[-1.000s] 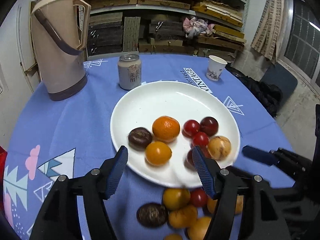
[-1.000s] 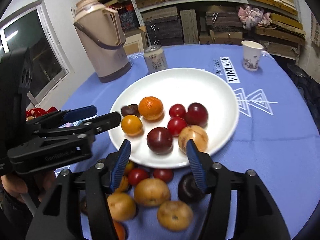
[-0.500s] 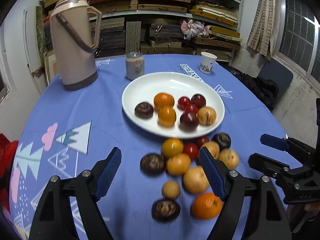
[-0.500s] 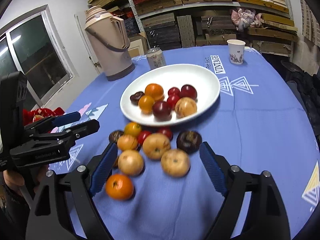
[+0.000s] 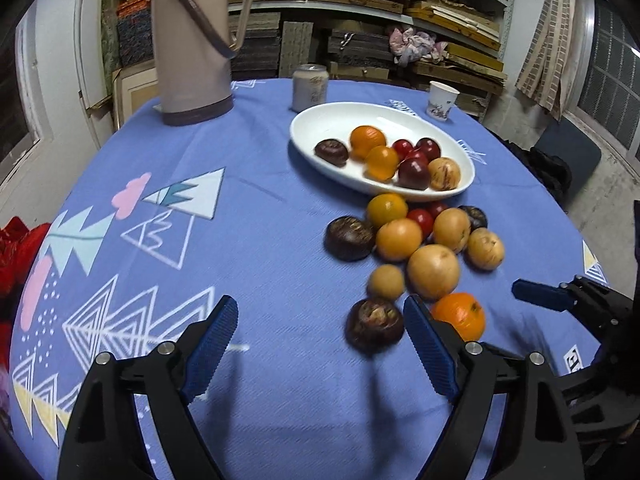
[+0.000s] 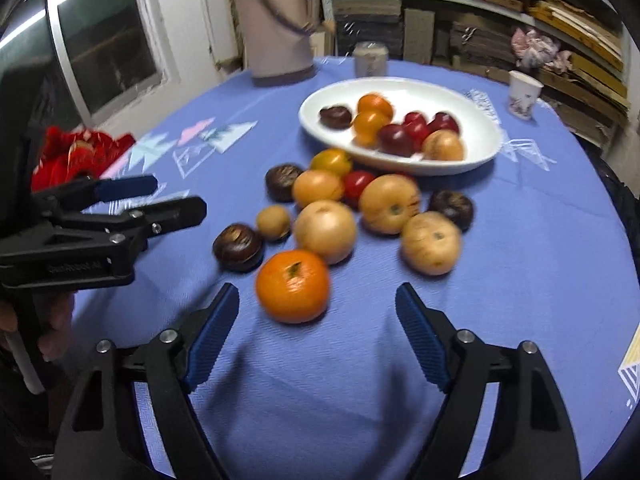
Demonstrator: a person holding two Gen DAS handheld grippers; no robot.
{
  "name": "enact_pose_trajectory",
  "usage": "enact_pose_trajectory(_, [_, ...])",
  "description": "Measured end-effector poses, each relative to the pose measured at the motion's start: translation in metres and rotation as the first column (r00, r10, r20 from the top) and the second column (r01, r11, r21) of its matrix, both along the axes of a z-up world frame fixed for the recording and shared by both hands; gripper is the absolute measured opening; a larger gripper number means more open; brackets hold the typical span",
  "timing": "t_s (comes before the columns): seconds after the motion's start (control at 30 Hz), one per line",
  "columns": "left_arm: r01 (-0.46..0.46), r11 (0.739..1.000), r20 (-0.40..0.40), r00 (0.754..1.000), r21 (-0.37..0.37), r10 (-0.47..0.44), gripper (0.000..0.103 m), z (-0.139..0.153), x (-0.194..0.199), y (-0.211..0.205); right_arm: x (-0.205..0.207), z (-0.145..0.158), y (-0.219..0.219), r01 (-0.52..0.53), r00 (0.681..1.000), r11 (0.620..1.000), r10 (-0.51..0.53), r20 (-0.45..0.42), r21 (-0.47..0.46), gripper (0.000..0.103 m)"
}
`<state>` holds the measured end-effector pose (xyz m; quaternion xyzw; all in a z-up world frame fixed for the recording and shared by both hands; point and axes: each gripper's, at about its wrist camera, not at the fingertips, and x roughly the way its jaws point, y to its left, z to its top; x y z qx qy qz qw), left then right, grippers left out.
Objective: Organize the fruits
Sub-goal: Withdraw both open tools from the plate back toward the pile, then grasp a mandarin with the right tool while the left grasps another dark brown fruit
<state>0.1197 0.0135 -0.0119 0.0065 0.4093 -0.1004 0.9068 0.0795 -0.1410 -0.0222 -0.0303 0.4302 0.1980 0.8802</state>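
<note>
Setting: a round table under a blue patterned tablecloth (image 5: 260, 168), with shelves of stacked boards behind it.
Left gripper (image 5: 320, 334): tongs spread wide and holding nothing, low over bare cloth at the near edge of the table.
Right gripper (image 6: 318, 322): tongs also spread wide and holding nothing, low over the cloth, with the orange tangerine (image 6: 293, 286) just ahead of the gap between the tips.
Plate (image 5: 320, 120): white, oval, at about 1 o'clock in the left wrist view. It holds a dark brown fruit, two orange fruits, several red ones and a tan one.
Loose fruit pile (image 5: 420, 240): on the cloth just in front of the plate, at about 2 o'clock from the left gripper. It is a tight cluster of tan, orange, red and dark brown fruits, many touching.
Nearest dark fruit (image 5: 375, 325): just inside the left gripper's right fingertip, at the near end of the pile.
Thermos (image 5: 192, 36): tall and beige, at 11 o'clock on the far side.
Can (image 5: 310, 87): just behind the plate, at 12 o'clock.
Paper cup (image 5: 440, 100): beyond the plate at 1 o'clock.
</note>
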Motion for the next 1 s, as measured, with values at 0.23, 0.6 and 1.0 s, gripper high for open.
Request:
enact_pose_trajectory(0.23, [-0.036, 0.999, -0.026, 0.999, -0.018, 0.035, 0.085, -0.008, 0.000, 0.022, 0.018, -0.023, 0.024, -0.031, 0.997, 0.997, 0.027, -0.071, -0.065, 0.062])
enact_pose_trajectory(0.6, [0.039, 0.999, -0.048, 0.998, 0.003, -0.039, 0.085, -0.017, -0.003, 0.001, 0.013, -0.011, -0.001, 0.019, 1.000, 1.000, -0.018, -0.026, 0.015, 0.046])
enact_pose_trajectory(1.0, [0.110, 0.993, -0.074, 0.992, 0.048, -0.106, 0.080, -0.036, 0.010, -0.045, -0.015, -0.001, -0.059, 0.088, 0.996, 0.990, -0.089, 0.003, 0.112, 0.046])
